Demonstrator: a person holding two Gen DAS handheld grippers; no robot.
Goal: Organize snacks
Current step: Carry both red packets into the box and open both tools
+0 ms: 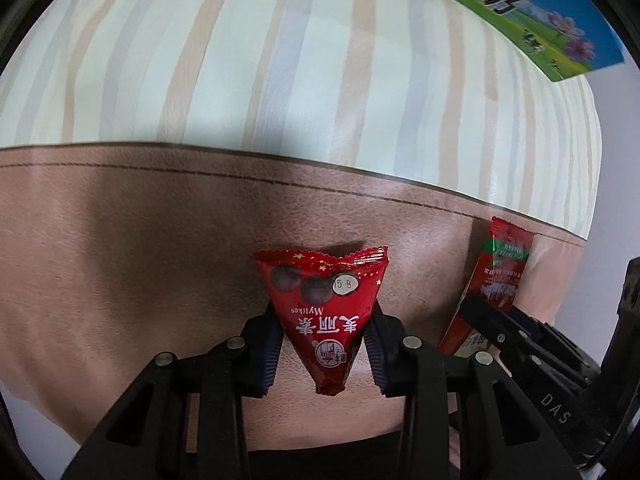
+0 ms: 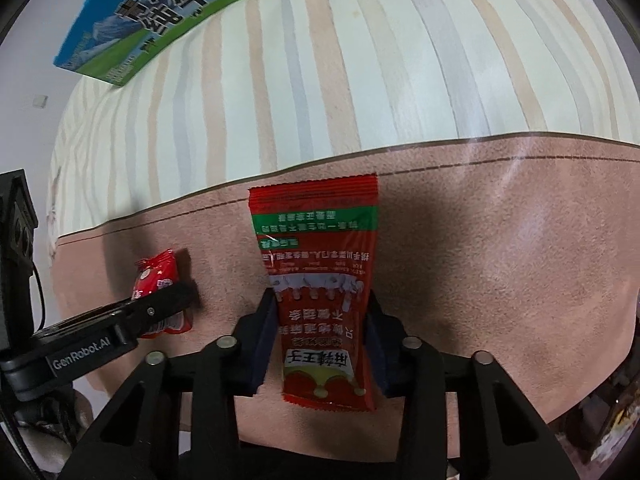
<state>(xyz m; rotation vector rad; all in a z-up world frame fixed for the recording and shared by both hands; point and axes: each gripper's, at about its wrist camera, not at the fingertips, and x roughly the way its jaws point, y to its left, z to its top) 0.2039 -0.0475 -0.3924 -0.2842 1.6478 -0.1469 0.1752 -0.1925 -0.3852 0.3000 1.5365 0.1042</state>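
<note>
The left gripper (image 1: 322, 350) clenches a triangular packet (image 1: 323, 316) between its fingers; the right gripper (image 2: 322, 344) clenches a sachet (image 2: 320, 292). Slick wrappers could slip out if either grip loosens

Ahead of you the striped cloth (image 1: 280, 60) is lying open up to the milk carton (image 2: 160, 12) at its far edge; beside you the two grippers are crowding each other.

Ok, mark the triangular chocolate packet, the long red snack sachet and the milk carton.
triangular chocolate packet (image 1: 320, 312), left wrist view, printed front.
long red snack sachet (image 2: 320, 280), right wrist view, middle.
milk carton (image 2: 160, 12), right wrist view, printed side.
</note>
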